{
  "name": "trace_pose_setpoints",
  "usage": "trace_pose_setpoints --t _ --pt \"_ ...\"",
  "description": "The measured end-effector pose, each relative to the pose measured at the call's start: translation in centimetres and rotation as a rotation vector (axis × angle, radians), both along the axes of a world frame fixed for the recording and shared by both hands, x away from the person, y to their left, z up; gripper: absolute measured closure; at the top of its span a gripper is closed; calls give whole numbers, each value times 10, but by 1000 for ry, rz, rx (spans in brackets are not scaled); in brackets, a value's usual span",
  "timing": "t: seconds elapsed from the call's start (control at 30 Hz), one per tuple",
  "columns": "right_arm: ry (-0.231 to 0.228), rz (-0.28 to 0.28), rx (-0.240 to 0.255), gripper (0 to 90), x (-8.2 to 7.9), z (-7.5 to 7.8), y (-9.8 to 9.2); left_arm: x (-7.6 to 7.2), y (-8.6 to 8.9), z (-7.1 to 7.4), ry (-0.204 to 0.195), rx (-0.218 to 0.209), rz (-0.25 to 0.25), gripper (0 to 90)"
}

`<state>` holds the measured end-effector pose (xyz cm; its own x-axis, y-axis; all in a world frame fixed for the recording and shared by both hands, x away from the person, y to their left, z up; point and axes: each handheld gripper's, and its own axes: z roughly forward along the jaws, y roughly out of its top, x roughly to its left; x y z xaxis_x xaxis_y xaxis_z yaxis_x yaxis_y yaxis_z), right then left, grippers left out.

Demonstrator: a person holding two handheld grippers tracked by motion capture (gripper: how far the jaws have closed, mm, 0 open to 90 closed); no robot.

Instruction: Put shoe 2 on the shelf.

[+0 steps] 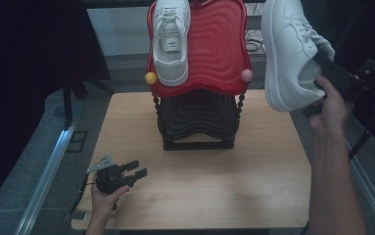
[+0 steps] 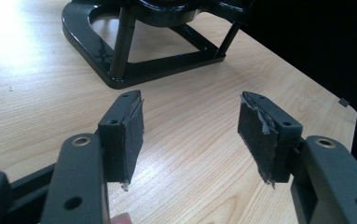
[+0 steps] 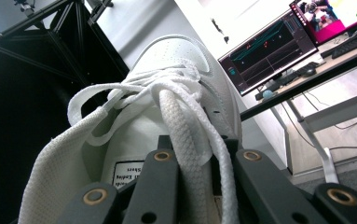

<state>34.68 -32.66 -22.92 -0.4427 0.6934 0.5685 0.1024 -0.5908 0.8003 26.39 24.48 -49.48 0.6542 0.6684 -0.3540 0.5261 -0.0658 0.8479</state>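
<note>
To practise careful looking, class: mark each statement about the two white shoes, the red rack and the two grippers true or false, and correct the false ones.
1. A white shoe lies on the red top shelf. True.
2. The right gripper holds nothing. False: it is shut on the second white shoe, held up in the air.
3. The left gripper has open jaws with nothing between them. True.
4. The held shoe rests on the wooden table. False: it is lifted to the right of the rack.
</note>
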Motion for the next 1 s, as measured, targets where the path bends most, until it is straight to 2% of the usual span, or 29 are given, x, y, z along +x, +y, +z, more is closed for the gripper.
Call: trace_pose_setpoints --t 0.23,0.43,0.77,1.0 --pt "6 -15 -29 832 20 28 25 1 -1 -1 4 1 -3 410" --pt "19 -19 -41 831 40 43 50 0 0 0 3 -2 -5 411" --pt "36 -8 -62 830 69 50 93 2 -2 -1 3 -9 -15 410" --pt "51 -27 -121 829 88 48 119 2 -3 -1 4 -16 -29 410"
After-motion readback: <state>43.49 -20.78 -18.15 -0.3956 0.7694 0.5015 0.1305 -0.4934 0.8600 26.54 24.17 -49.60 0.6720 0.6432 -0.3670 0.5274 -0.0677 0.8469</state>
